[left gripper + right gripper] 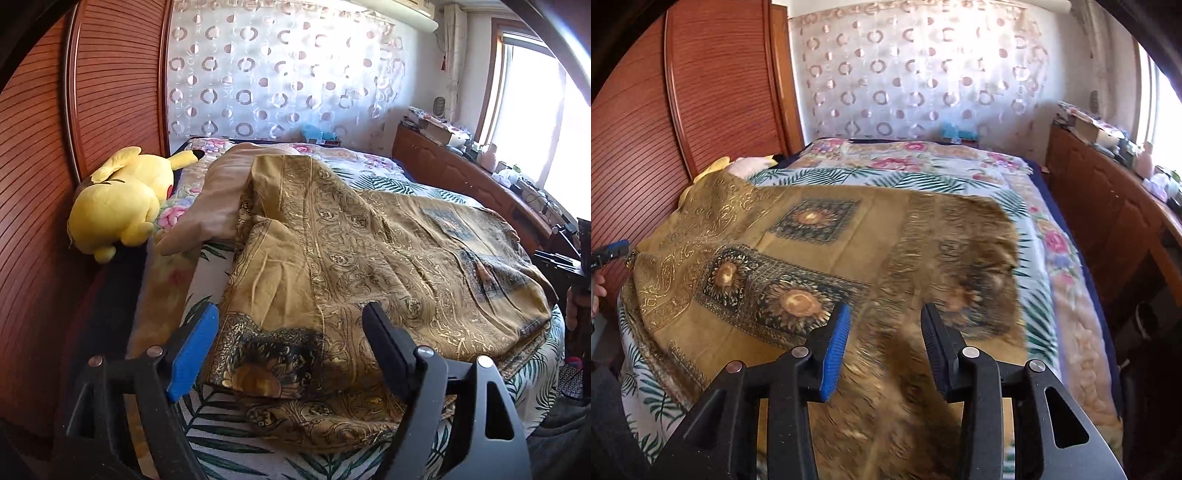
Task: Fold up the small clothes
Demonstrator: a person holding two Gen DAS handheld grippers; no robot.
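Observation:
A mustard-gold patterned garment (369, 258) lies spread and partly folded on the bed; it also shows in the right wrist view (820, 236) with dark sunflower squares. My left gripper (291, 332) is open and empty, hovering just above the garment's near left corner. My right gripper (884, 325) is open, jaws apart over the garment's blurred near edge, holding nothing. The left gripper's blue tip (613, 249) shows at the far left of the right wrist view.
A yellow plush toy (122, 199) lies at the bed's left by the wooden wardrobe (44, 184). A beige cloth (221, 195) lies beyond the garment. A wooden cabinet (1108, 221) with clutter runs along the right, under the window. The bedsheet (960, 177) has leaf and flower prints.

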